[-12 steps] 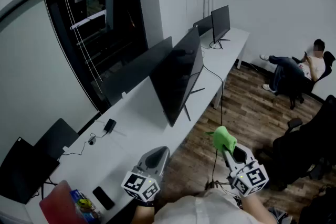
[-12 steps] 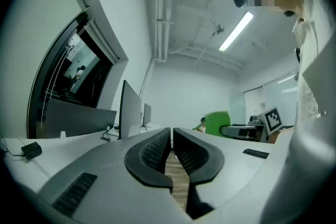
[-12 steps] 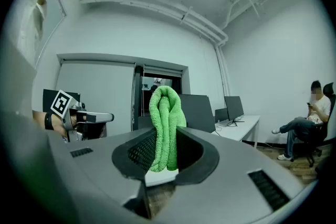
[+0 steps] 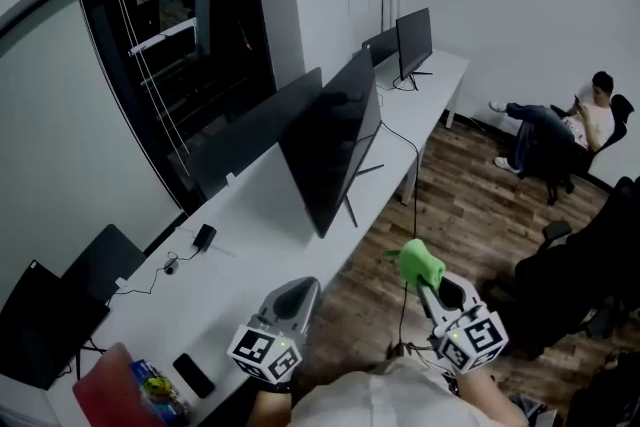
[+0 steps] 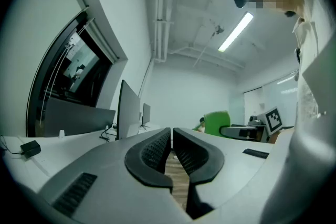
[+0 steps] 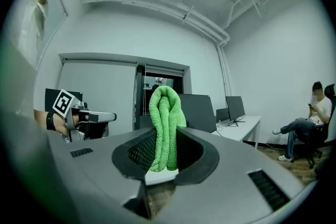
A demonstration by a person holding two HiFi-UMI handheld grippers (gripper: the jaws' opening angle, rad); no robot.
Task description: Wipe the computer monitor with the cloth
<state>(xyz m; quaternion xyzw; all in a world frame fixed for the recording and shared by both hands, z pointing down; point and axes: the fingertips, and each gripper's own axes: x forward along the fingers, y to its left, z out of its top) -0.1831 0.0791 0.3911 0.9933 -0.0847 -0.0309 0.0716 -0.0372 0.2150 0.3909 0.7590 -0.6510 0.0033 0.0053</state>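
**Desk:** Jaws first, left to right. What are you seeing?

**Operator:** On the left gripper (image 5: 171,136) I'm holding the jaws drawn almost together. Only a thin slit is showing between the pads, and nothing is sitting in it. That gripper is hovering low, by the near edge of the table (image 4: 262,233), and pointing along it.

**Desk:** And the screen?

**Operator:** The monitor (image 4: 335,147) is standing upright on the table ahead of me, with its dark face turning toward the open floor side. Both grippers are hanging well short of it and nothing is touching the glass.

**Desk:** Where's the wiping thing?

**Operator:** The right gripper (image 6: 166,140) is carrying it. Its jaws are clamping on the green cloth (image 6: 166,113), which is folded over and standing up out of the grip as a rounded bunch. It's hanging above the floor (image 4: 470,215), off the table's edge and to the right of the monitor.

**Desk:** So which step are we in?

**Operator:** As I read it, I'm carrying the cloth toward the screen and the wiping itself is not yet begun. The next move is calling for a reach forward and to the left, turning the right gripper so the bunched end of the cloth meets the screen rather than the jaw tips. After that I'm expecting to press lightly, since the panel is standing on a thin foot.

**Desk:** Anything farther right?

**Operator:** A person (image 4: 590,120) is sitting by the far wall, well apart from my path.
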